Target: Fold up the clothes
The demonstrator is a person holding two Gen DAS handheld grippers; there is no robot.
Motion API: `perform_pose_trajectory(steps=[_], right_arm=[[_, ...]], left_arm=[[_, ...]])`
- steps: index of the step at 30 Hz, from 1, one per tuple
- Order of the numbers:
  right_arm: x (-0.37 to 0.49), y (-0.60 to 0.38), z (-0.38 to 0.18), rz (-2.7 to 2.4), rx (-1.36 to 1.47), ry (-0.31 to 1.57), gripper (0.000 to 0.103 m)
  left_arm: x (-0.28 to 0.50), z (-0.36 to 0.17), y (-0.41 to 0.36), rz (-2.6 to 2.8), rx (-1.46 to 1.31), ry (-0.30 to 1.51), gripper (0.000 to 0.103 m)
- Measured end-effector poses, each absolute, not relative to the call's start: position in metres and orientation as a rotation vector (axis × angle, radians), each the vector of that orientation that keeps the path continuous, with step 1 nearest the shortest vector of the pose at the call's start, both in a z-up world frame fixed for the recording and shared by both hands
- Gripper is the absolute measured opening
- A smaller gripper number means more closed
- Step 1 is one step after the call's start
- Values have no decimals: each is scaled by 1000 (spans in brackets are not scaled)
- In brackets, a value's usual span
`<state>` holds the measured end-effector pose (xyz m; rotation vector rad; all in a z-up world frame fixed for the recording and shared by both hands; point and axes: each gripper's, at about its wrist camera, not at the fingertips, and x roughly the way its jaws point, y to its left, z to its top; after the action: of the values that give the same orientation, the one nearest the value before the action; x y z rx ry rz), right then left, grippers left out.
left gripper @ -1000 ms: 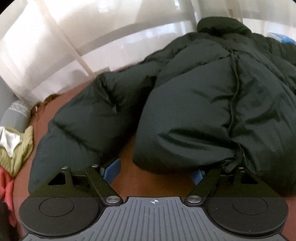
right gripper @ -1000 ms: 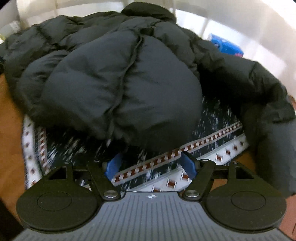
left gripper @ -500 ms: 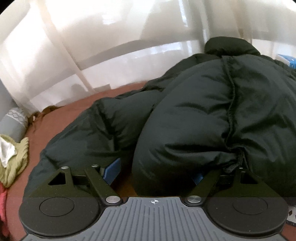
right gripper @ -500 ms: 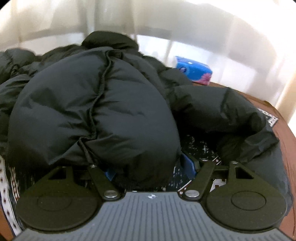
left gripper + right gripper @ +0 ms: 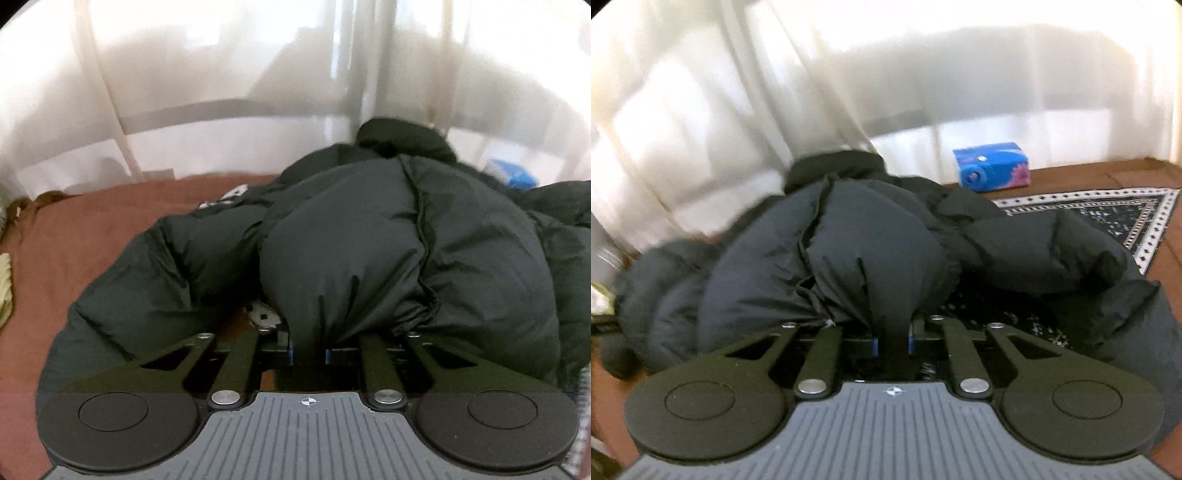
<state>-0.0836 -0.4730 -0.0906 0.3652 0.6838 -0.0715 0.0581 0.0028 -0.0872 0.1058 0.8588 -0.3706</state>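
The black puffer jacket [image 5: 388,251] is lying bunched on the brown floor [image 5: 92,236], partly over a patterned rug [image 5: 1108,210], with its near hem lifting. The left claw [image 5: 309,350] is reaching in low and level, pinching a fold of that hem between its blue pads. The right claw [image 5: 892,341] is doing the same further along the hem. Half a second ago both were spread wide around the fabric; now they're clamped. A blue tissue pack [image 5: 991,171] is sitting by the curtain [image 5: 738,92].
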Motion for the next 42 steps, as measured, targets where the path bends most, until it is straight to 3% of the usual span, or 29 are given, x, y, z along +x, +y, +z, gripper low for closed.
perform_pose_trajectory(steps=[5, 9, 16, 18, 19, 21, 24, 26, 27, 28, 33, 38, 42], right_arm=[[-97, -495, -46, -4, 478, 720, 13], [-111, -511, -34, 2, 533, 798, 13], [-120, -517, -126, -87, 502, 1018, 14], [-123, -513, -160, -106, 470, 1061, 15], [-124, -510, -177, -116, 451, 1080, 17], [-130, -508, -202, -128, 432, 1096, 22], [-143, -506, -217, -109, 427, 1067, 28], [-149, -508, -214, -91, 399, 1068, 42], [-152, -508, -210, -90, 360, 1075, 56], [-155, -509, -206, -92, 317, 1083, 62], [-174, -522, -170, -55, 238, 1070, 62], [-177, -538, -127, -15, 322, 949, 77], [-164, -547, -112, 32, 478, 824, 86]], left_arm=[[42, -46, 21, -459, 12, 932, 9], [23, -59, 21, -494, 43, 1040, 10], [1, -153, 10, -433, 151, 1222, 16], [-3, -175, 7, -412, 193, 1235, 26], [-5, -182, 6, -409, 217, 1234, 29], [-9, -188, 7, -404, 245, 1211, 49], [-16, -189, 11, -388, 264, 1175, 68], [-21, -185, 16, -375, 273, 1158, 71], [-22, -180, 19, -383, 275, 1157, 72], [-25, -173, 22, -389, 269, 1154, 73], [-27, -119, 32, -410, 188, 1100, 76], [-13, -75, 35, -421, 56, 969, 85], [23, -86, 29, -371, -90, 943, 85]])
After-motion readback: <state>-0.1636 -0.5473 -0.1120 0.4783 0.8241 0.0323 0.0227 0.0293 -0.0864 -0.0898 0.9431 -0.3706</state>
